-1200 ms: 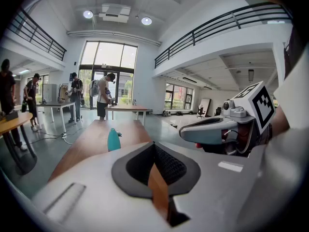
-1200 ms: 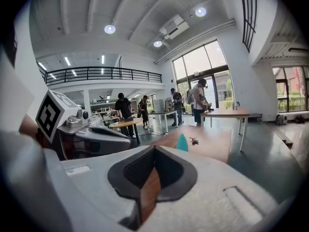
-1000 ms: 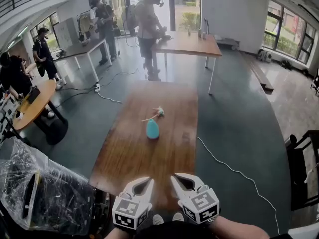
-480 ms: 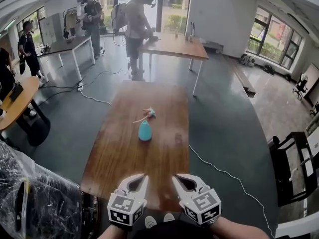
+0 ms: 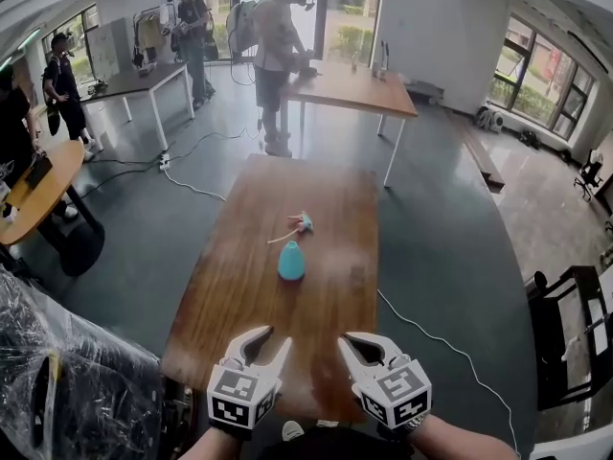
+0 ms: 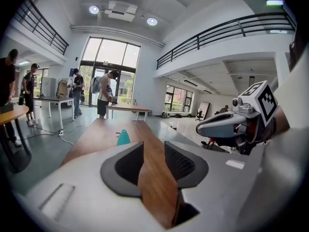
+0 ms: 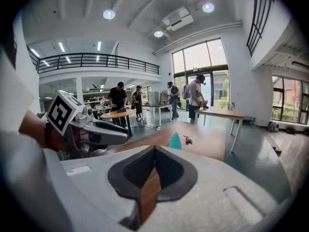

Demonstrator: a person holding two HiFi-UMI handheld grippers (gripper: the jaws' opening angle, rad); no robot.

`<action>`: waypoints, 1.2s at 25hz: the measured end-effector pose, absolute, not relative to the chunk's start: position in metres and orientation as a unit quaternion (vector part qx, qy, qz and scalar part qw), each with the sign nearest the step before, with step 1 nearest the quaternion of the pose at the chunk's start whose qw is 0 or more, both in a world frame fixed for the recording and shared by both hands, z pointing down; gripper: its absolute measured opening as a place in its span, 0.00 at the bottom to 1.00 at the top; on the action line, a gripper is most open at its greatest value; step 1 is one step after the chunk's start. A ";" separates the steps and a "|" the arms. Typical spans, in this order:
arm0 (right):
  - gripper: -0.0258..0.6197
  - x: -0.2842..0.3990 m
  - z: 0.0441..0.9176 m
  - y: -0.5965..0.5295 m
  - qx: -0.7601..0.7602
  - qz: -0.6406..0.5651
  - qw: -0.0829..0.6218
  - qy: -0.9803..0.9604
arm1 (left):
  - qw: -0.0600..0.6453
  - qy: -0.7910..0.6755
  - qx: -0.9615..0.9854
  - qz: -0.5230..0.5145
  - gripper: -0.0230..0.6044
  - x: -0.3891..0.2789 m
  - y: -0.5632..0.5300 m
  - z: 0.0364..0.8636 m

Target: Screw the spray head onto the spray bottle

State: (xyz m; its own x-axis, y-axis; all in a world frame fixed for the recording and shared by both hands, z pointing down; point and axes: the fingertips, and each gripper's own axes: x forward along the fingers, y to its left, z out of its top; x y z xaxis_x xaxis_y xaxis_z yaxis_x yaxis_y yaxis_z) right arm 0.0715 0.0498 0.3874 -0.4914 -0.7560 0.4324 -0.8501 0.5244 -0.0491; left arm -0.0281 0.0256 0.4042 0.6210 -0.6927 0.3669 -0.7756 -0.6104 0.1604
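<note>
Teal spray bottle [image 5: 291, 262] stands mid-counter [image 5: 235, 300], with the spray head [image 5: 303, 223] lying just beyond it at twelve o'clock. Judged step: the approach. The left gripper [image 5: 275, 338] fingers have just been opening, empty; the right gripper [image 5: 354, 341] fingers are clenched, empty. Next, reach forward and grasp the bottle.

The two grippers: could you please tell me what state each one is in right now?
Left gripper: open, its jaws have just been opening, nothing between them.
Right gripper: shut, holding nothing.
</note>
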 end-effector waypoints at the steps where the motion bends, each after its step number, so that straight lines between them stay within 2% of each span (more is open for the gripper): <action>1: 0.03 0.073 0.388 0.044 0.466 0.130 0.181 -0.856 | 0.151 -0.419 0.884 0.139 0.31 -0.029 0.020 0.406; 8: 0.07 0.094 0.398 0.007 0.443 0.140 0.177 -0.868 | 0.142 -0.444 0.868 0.170 0.52 -0.022 -0.022 0.424; 14: 0.07 0.104 0.409 -0.018 0.451 0.155 0.188 -0.859 | 0.149 -0.442 0.864 0.190 0.60 -0.017 -0.057 0.449; 20: 0.07 0.100 0.432 -0.048 0.470 0.173 0.208 -0.840 | 0.149 -0.413 0.876 0.202 0.62 -0.007 -0.093 0.480; 30: 0.10 0.096 0.463 -0.110 0.465 0.160 0.279 -0.825 | 0.166 -0.412 0.874 0.196 0.67 -0.008 -0.151 0.523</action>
